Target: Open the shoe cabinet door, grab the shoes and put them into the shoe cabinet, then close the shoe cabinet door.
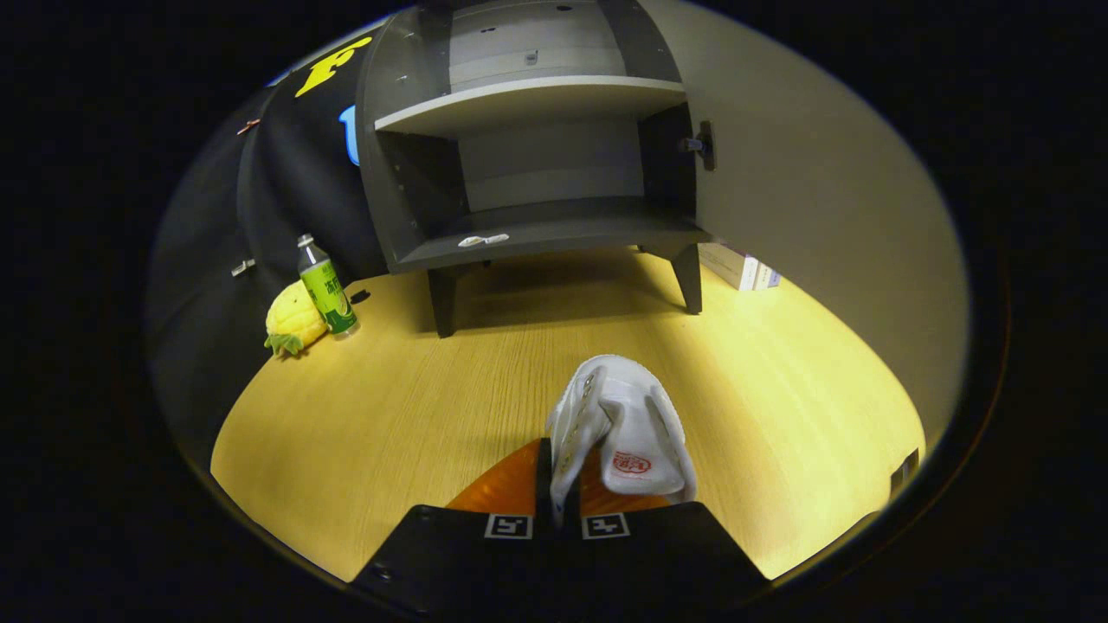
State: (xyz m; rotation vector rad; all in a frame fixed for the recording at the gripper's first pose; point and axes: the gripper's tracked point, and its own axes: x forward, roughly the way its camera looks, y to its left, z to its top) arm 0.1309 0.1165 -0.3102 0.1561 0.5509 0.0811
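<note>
Our tongs [557,484], clamped on the white shoe's [621,428] collar, carry it toward the open shoe cabinet [537,225] beyond, ready for shelving.

A green bottle [326,287] touches a pineapple toy [293,322]; boxes [740,266] lie apart.

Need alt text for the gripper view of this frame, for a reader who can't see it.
The claw is shut on a white shoe, carried above a wooden floor towards a dark shoe cabinet just beyond, its door swung open and both shelves bare. A green bottle and a pineapple toy sit left of the cabinet; a box lies behind the door.
</note>
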